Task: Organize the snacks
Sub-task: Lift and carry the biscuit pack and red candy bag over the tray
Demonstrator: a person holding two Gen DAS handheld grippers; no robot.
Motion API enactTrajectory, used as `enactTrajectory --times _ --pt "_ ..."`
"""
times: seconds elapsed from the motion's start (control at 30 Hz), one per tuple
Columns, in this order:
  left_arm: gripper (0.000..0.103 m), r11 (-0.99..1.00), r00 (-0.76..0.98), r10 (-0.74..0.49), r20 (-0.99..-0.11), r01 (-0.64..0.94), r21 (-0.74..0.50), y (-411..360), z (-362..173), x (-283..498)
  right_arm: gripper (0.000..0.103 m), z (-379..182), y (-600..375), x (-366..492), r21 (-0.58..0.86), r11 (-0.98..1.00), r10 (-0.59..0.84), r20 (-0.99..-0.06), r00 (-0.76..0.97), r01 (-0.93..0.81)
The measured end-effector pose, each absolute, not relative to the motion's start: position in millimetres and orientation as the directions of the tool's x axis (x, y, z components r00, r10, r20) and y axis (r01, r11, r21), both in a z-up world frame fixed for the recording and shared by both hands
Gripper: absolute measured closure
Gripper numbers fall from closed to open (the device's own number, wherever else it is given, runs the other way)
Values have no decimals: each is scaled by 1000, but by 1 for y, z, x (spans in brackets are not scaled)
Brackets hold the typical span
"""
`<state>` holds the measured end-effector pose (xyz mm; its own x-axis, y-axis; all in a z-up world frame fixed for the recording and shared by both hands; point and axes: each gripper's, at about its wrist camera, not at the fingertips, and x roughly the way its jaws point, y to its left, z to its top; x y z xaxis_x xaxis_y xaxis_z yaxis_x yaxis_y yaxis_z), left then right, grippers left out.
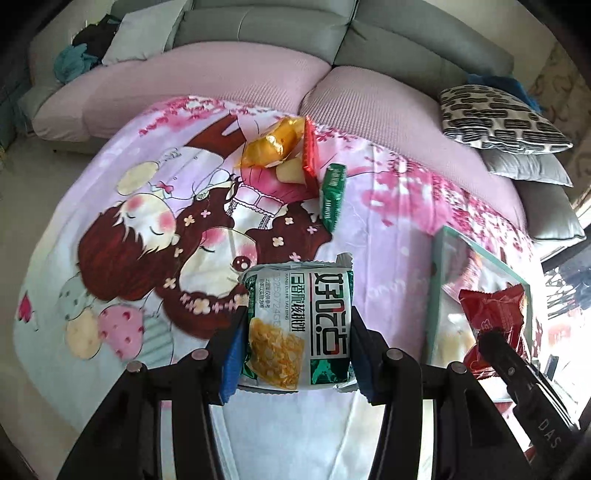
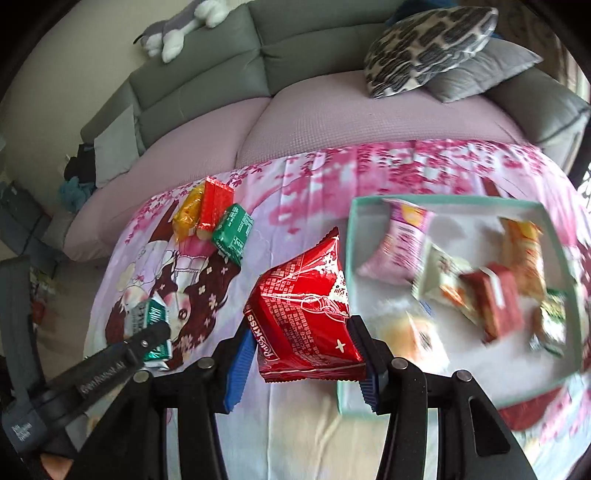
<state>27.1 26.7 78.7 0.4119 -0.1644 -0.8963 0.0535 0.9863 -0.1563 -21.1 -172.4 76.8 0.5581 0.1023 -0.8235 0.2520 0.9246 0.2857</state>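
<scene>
My left gripper (image 1: pixel 295 350) is shut on a green and white snack packet (image 1: pixel 297 325), held above the cartoon-print cloth (image 1: pixel 129 221). My right gripper (image 2: pixel 301 350) is shut on a red snack packet (image 2: pixel 306 314), held just left of the teal-rimmed box (image 2: pixel 443 201). The box holds several snacks, blurred. The red packet (image 1: pixel 493 321) and the box (image 1: pixel 439 295) also show at the right of the left wrist view. A yellow packet (image 2: pixel 188 214), a red packet (image 2: pixel 214 206) and a green packet (image 2: pixel 232 229) lie together on the cloth at the far left.
A grey sofa with pink seat covers (image 2: pixel 314 118) runs behind the cloth. Patterned and grey cushions (image 2: pixel 424 48) lie at its right end. A plush toy (image 2: pixel 177 26) sits on the sofa back. Clothes (image 1: pixel 85 48) are piled at the far left.
</scene>
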Motion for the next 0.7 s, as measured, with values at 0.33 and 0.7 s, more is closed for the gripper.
enactTrajectory --times 0.33,0.7 --pt "51 982 447 -186 -875 66 -175 19 127 -15 51 125 -189 -82 329 908 96 -768 633 262" --pt "51 981 472 -192 -860 76 -177 1 144 -17 51 150 -223 -98 334 895 33 -712 702 297"
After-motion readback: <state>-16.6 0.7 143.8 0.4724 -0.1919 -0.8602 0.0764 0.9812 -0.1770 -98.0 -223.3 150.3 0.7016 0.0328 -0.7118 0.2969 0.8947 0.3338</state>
